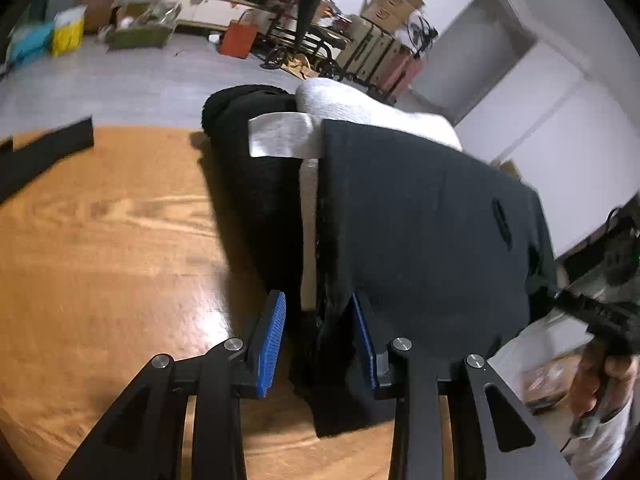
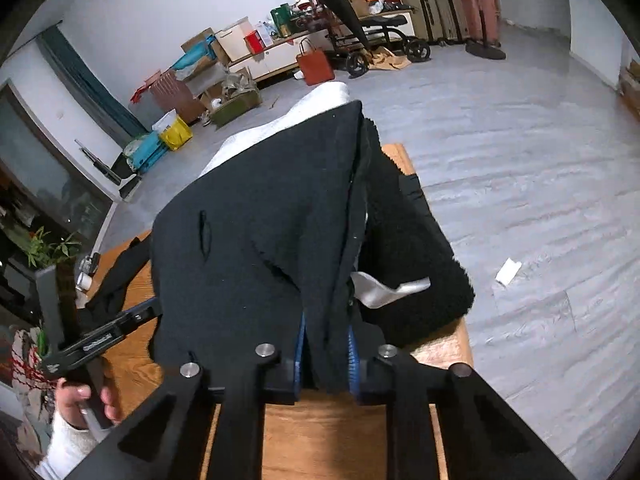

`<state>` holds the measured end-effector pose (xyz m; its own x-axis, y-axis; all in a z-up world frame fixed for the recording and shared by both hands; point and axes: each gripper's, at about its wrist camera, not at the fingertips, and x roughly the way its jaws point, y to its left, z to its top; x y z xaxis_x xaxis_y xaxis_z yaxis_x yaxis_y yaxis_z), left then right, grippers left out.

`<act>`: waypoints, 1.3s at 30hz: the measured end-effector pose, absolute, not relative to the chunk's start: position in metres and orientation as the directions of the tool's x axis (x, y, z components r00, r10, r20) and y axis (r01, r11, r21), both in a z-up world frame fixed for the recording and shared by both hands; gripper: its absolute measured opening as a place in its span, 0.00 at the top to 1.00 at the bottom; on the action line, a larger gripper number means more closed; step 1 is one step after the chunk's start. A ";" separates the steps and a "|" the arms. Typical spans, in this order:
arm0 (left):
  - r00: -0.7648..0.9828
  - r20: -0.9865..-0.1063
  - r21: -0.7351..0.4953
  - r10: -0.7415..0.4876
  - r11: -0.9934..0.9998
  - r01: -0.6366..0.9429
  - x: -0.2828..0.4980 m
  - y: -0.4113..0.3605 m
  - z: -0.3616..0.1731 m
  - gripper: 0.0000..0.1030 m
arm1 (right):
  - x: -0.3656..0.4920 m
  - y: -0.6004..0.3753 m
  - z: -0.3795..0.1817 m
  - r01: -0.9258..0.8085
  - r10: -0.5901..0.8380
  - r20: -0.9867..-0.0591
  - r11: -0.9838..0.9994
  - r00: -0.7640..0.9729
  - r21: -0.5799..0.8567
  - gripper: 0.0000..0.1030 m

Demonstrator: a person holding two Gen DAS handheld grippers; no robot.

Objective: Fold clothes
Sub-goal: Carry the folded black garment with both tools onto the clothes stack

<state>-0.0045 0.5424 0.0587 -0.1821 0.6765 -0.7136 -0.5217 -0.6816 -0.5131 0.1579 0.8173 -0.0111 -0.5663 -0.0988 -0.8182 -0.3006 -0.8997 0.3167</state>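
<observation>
A dark navy garment (image 1: 420, 220) with a slit-like buttonhole lies draped over a black fleece piece (image 1: 248, 160) and a white cloth (image 1: 360, 108) on the wooden table (image 1: 100, 240). A pale grey strip (image 1: 280, 136) crosses the fleece. My left gripper (image 1: 316, 300) stands open at the garment's near edge; cloth lies between the blue pads, and the left pad is clear of it. My right gripper (image 2: 326, 328) is shut on a raised fold of the navy garment (image 2: 240, 240), beside the fleece (image 2: 412, 260). A hand (image 2: 84, 396) holds the left tool at the garment's far side.
A black strap (image 1: 48, 152) lies at the table's far left. The table's edge (image 2: 464, 344) runs close to the fleece, with grey floor beyond it. Boxes, an orange bag (image 2: 316, 64) and suitcases (image 2: 448, 8) line the walls. A plant (image 2: 48, 248) stands nearby.
</observation>
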 end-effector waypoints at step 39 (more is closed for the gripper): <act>-0.053 -0.125 -0.988 0.991 -0.120 0.098 0.060 0.479 -0.020 0.23 | 0.145 0.830 -0.022 -0.265 -0.066 -0.884 -0.941 -0.464 0.209 0.80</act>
<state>0.0604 0.4789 -0.0197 -0.0534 0.9907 -0.1251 0.0976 -0.1195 -0.9880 0.1450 0.8300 -0.0222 -0.4638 -0.0657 -0.8835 -0.2648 -0.9414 0.2090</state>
